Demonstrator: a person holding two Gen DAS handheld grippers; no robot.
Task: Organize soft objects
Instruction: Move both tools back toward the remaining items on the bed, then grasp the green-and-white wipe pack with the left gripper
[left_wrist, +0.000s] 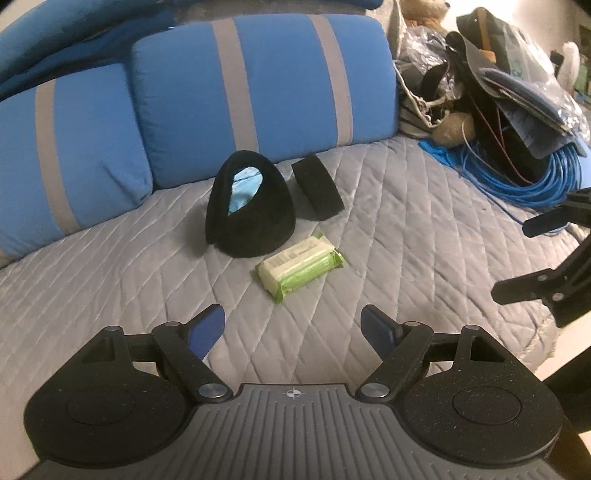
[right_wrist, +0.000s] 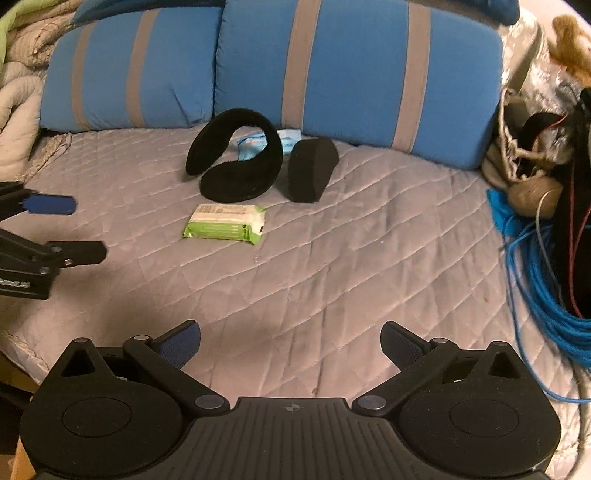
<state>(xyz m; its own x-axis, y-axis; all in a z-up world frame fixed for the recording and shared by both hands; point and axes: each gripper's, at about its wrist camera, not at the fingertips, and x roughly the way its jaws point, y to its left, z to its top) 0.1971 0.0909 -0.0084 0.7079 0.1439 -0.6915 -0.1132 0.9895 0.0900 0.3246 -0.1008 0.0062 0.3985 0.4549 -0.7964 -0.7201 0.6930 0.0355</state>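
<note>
Black fleece curved ear-warmer band (right_wrist: 236, 158), soft, light, springy; best pinched across one fuzzy arm; green-white wipes packet (right_wrist: 225, 223) slick, squashy; left gripper (left_wrist: 293, 328) and right gripper (right_wrist: 291, 343) both spread, empty.

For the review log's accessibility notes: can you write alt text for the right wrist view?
The open, empty right gripper hovers over a grey quilted bed where a green wipes pack, a curved black fleece band and a black foam block lie before two blue striped pillows. The left gripper enters at left; blue cable coils at right.
</note>
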